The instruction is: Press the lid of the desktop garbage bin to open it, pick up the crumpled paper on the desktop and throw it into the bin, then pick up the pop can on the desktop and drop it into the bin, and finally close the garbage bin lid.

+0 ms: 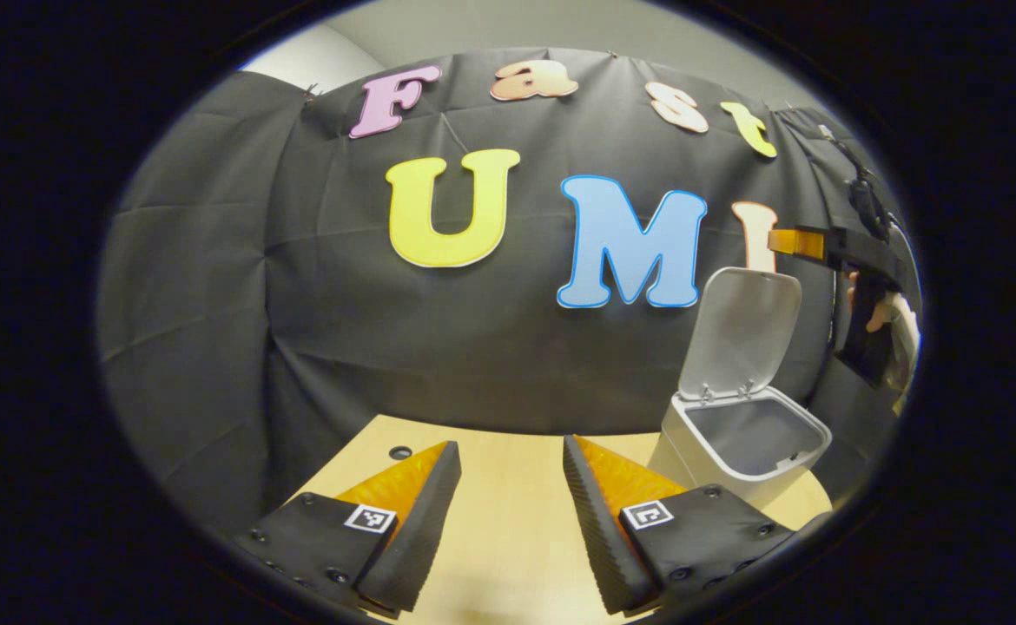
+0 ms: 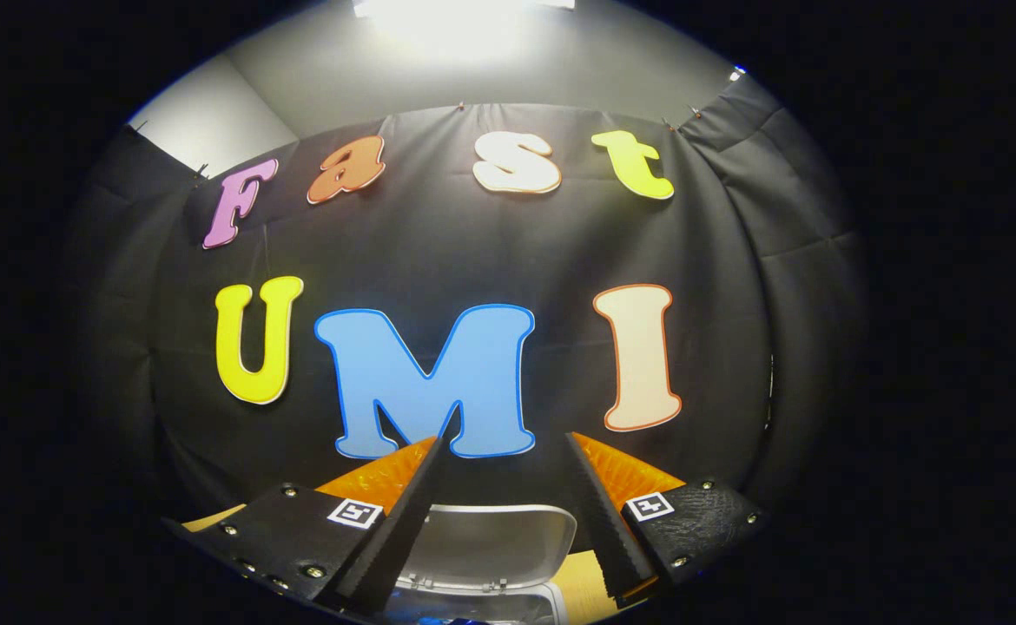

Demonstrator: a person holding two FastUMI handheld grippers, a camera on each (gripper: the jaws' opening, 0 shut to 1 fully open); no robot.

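With the bin [image 1: 738, 434] lid [image 2: 482, 542] up at 4 o'clock, both grippers, left [image 1: 508, 512] and right [image 2: 508, 521], gape empty; right hovers above it, and a careless push could tip the bin.

A staged recording booth, not a lived-in room. Black cloth [image 1: 213, 286] hangs pinned as a backdrop beyond the left claw [image 1: 508, 512], with plain pale wall [image 2: 438, 78] and a bright ceiling light [image 2: 465, 17] above it. A light wooden surface [image 1: 517, 521] under that claw carries a small white lidded bin [image 1: 747, 434].
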